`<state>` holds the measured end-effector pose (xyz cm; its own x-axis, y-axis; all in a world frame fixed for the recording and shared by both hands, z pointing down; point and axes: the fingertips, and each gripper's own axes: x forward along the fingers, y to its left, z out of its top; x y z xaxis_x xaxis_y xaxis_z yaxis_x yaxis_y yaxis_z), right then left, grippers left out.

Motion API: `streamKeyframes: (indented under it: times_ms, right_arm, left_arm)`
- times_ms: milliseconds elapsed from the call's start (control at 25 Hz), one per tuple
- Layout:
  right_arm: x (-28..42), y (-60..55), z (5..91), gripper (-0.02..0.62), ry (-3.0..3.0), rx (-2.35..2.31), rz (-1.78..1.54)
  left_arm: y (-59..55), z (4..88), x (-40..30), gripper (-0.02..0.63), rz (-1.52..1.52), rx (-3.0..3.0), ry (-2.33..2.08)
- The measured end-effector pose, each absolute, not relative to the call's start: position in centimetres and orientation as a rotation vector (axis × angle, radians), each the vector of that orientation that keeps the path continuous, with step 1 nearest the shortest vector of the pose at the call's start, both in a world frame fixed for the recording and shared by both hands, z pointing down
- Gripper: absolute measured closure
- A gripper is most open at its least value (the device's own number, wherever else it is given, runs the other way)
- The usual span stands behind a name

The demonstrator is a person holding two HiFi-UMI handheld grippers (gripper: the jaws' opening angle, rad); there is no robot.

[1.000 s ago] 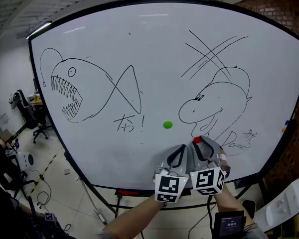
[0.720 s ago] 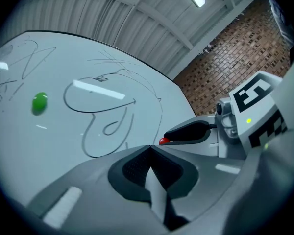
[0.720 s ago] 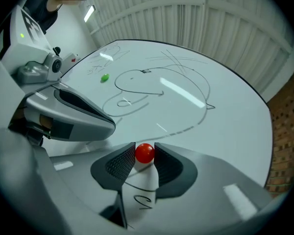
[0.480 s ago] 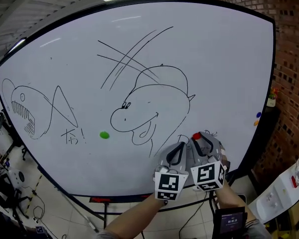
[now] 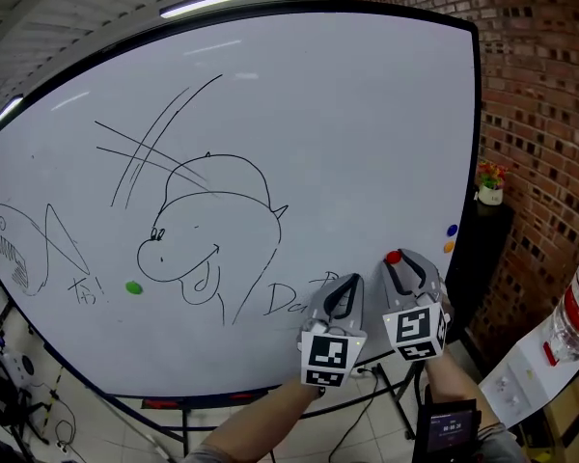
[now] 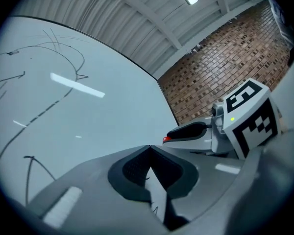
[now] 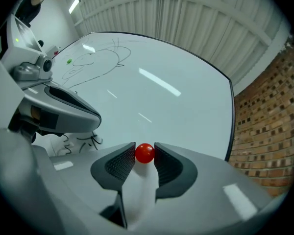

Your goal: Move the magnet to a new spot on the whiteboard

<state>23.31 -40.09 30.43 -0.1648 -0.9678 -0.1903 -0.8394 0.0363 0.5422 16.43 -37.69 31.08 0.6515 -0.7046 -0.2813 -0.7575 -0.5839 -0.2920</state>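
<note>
A small round red magnet (image 7: 145,153) sits between the tips of my right gripper (image 7: 145,154), whose jaws are shut on it. In the head view the red magnet (image 5: 393,257) shows at that gripper's tip (image 5: 396,263), in front of the lower right part of the whiteboard (image 5: 347,114). My left gripper (image 5: 344,292) hangs just left of it with its jaws closed on nothing; in its own view the left gripper (image 6: 149,148) points at the board (image 6: 88,116). A green magnet (image 5: 133,286) sticks to the board far left.
Marker drawings cover the board: a cartoon head (image 5: 207,230) and a fish (image 5: 10,244). Blue (image 5: 451,230) and orange (image 5: 448,246) magnets sit at the board's right edge. A brick wall (image 5: 540,114) rises to the right, with a potted plant (image 5: 489,183) and a plastic bottle (image 5: 571,316).
The view has swung right along the board: the drawings and green magnet slid left, the brick wall came in. Both grippers stay low in view, the right one still carrying the red magnet.
</note>
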Motion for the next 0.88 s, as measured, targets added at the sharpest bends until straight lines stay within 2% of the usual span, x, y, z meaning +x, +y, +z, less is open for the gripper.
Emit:
streamKeyframes:
  times_ms: [440,880]
  right_arm:
    - [35.9,-41.7,27.2,0.468,-2.088,2.019,-0.779]
    - [40.5,-43.9,25.3,0.468,-2.292,2.079,-0.687]
  left_arm:
    - [-38.8,30.2,27.6,0.607,0.217,-2.514,1.029]
    - [-40.2,29.3,31.0,0.607,0.250,-2.500,1.007]
